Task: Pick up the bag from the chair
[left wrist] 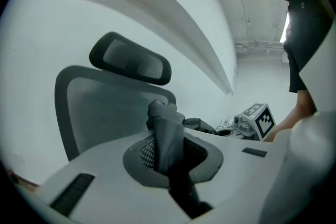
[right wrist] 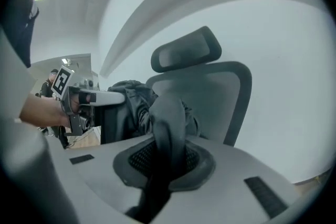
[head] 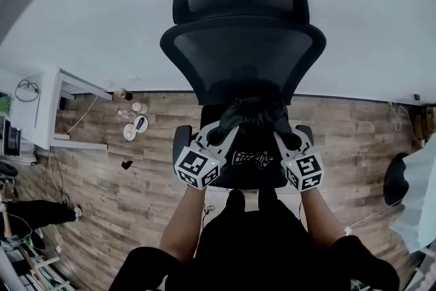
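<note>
A black bag (head: 253,118) hangs in front of the black mesh office chair (head: 242,51), lifted off the seat, with its printed body (head: 249,159) sagging between my two grippers. My left gripper (head: 219,135) is shut on a dark fabric strap (left wrist: 167,136) at the bag's left top. My right gripper (head: 285,138) is shut on the strap (right wrist: 167,120) at the bag's right top. In the left gripper view the chair's backrest (left wrist: 100,113) stands just behind the pinched fabric. The right gripper view shows the left gripper (right wrist: 79,96) beside the bunched bag (right wrist: 131,102).
A white desk (head: 49,112) stands at the left with cables beneath it. Small items (head: 134,125) lie on the wooden floor near the chair's left. A dark round object (head: 395,177) sits at the right. A white wall runs behind the chair.
</note>
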The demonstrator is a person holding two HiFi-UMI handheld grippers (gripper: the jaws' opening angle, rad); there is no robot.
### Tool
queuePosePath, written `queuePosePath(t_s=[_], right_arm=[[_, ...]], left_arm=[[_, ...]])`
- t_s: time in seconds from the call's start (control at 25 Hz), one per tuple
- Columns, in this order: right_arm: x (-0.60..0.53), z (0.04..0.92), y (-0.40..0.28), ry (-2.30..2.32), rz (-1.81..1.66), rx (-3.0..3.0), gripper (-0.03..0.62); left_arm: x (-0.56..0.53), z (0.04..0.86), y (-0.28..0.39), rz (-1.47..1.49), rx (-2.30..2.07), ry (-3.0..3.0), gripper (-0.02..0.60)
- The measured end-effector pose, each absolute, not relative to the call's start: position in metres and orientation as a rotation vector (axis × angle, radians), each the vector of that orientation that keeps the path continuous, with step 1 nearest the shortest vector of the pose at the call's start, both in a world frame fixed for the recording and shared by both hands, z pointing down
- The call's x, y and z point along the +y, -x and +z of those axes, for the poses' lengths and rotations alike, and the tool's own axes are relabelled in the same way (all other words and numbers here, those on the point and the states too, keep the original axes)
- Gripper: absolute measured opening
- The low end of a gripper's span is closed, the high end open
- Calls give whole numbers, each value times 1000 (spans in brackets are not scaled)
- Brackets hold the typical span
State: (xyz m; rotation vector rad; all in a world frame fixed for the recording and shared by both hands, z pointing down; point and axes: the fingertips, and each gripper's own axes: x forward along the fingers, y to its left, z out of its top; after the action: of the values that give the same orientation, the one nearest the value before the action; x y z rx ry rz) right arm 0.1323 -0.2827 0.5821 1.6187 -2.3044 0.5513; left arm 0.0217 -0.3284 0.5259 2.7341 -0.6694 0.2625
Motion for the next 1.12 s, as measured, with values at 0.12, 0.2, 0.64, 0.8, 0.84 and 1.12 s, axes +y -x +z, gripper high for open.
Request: queuePosePath(t_s=[0.12,0.2,0.64,0.8,0.84,1.12], right_arm=[[-282,540,-136,-1682,462,-2359,54],[-284,509,-141,-1717,380,-2397,54],[-323,357,-153,-1863,-46,-2457,52],[-326,320,-157,-1893,-132,-2468,52],[-326,315,-158,-1899,-142,-2465,52],[-319,305,-164,-1939,-135,-2443,51]], left_arm=[[-328,483,-24,187,-675,-2809,43],[-330,453,-28,130,-681,-2864,43],[-350,306,-44,-118,-816,-3099,43],[-353,274,-48,-206,-820,-3116,43],[-352,269,-49,-220,-816,-3115,43],[-340,258,-52,-243,-775,-3089,43]])
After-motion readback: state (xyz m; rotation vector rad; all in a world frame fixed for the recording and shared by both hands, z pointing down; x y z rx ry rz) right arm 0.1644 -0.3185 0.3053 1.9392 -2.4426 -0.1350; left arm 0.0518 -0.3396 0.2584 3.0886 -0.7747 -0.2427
